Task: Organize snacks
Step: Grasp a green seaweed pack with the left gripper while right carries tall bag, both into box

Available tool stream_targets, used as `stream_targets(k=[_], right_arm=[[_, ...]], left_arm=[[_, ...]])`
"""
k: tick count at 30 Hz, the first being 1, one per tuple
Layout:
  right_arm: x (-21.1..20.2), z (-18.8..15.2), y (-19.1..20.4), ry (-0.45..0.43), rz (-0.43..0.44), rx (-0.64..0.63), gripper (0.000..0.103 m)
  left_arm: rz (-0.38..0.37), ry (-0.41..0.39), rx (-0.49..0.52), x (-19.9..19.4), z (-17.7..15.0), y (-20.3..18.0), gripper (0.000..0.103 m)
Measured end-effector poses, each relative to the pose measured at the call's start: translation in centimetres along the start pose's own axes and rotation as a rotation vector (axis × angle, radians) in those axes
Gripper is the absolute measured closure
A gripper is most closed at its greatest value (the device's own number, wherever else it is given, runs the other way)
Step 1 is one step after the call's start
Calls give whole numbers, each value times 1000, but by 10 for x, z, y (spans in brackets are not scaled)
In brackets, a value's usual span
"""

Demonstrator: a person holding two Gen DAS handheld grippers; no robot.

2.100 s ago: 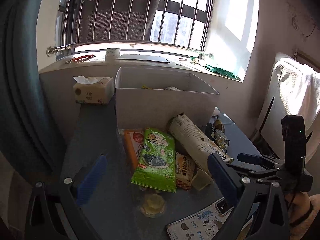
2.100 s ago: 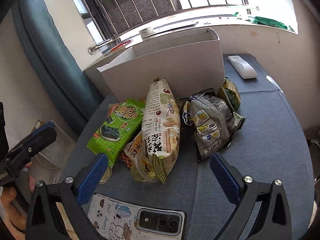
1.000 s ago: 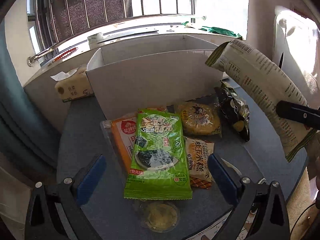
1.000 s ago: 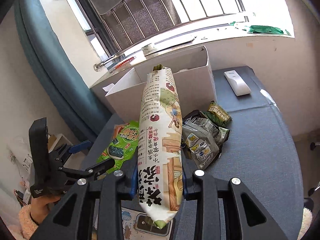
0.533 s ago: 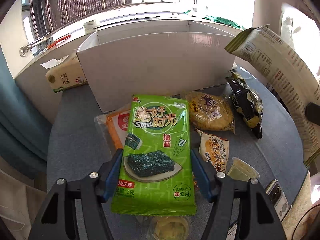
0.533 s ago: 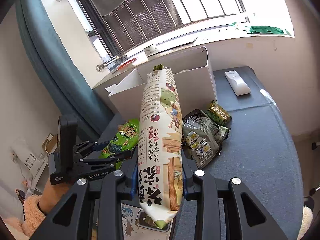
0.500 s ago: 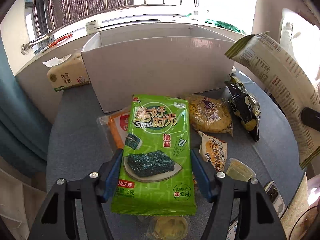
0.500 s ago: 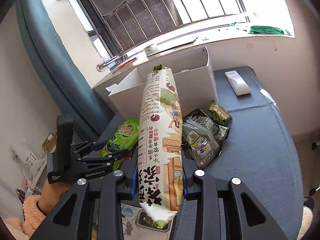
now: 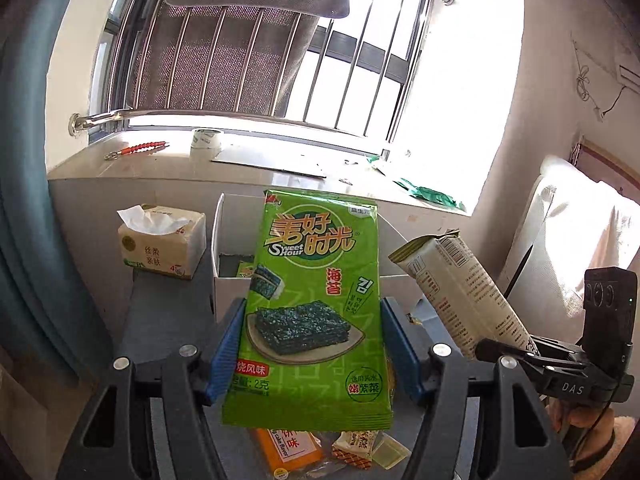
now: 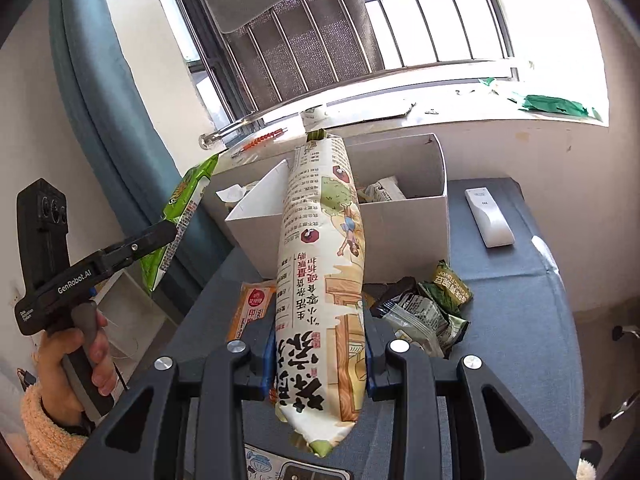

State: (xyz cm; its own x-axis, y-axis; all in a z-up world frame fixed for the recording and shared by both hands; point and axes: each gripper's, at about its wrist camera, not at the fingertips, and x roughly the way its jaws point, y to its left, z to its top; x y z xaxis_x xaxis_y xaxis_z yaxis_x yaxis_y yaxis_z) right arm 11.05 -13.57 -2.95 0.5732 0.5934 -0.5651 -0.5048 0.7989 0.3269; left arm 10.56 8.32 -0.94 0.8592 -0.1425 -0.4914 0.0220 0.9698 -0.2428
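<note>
Ahead of both sets of fingers sits the white box [image 10: 400,216], open at the top, a few packets already inside; that's where I judge everything goes. I've got the long cream bag [image 10: 324,280] pinched low down in my right gripper [image 10: 318,364], fingers closed snug on its sides, so its far end points up over the box's near wall. On my other side, the left gripper [image 9: 310,348] squeezes the green seaweed packet [image 9: 316,312] by its edges, lifted off the table and facing my camera, box just behind it. Both are held high to clear the wall, I reckon. Below the fingers, an orange packet [image 10: 252,304] and small dark packets [image 10: 420,312] wait on the table.
</note>
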Motion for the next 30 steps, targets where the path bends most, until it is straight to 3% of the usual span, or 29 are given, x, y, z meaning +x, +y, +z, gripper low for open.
stream_targets(k=[4,7,14,16,17,18,19,20,21,24,30], right_arm=[[11,38,5,-27,-57,-61,68],[33,73,-1,-28,-144,-100,68],[109,140,-43,96,-290,-63,68],[123,147,-54,137,-288,-38,68],[129,150,-58,153,-289,-32,67],[135,152,-60,160,-309,-40,66],[139,154,-60,159,-332,-62,55],[145,155,-60,163,-361,-91,17],[149,154,-61,172,-394,-111,1],[144,153,-62,129,-414,-130,0],[125,155,-54,81,-353,-118,0]], left_arm=[[29,-49,18,16,39,-1,32],[17,-31,-11,45,67,4,32],[79,110,-13,138,93,21,31],[81,149,-12,156,92,27,29],[97,161,-18,163,91,31,27],[134,177,-15,170,90,33,15],[172,192,-9,174,87,35,0],[186,199,-12,176,85,38,0],[191,201,-19,176,83,40,0],[192,188,-24,164,79,44,0],[176,135,11,132,87,38,0]])
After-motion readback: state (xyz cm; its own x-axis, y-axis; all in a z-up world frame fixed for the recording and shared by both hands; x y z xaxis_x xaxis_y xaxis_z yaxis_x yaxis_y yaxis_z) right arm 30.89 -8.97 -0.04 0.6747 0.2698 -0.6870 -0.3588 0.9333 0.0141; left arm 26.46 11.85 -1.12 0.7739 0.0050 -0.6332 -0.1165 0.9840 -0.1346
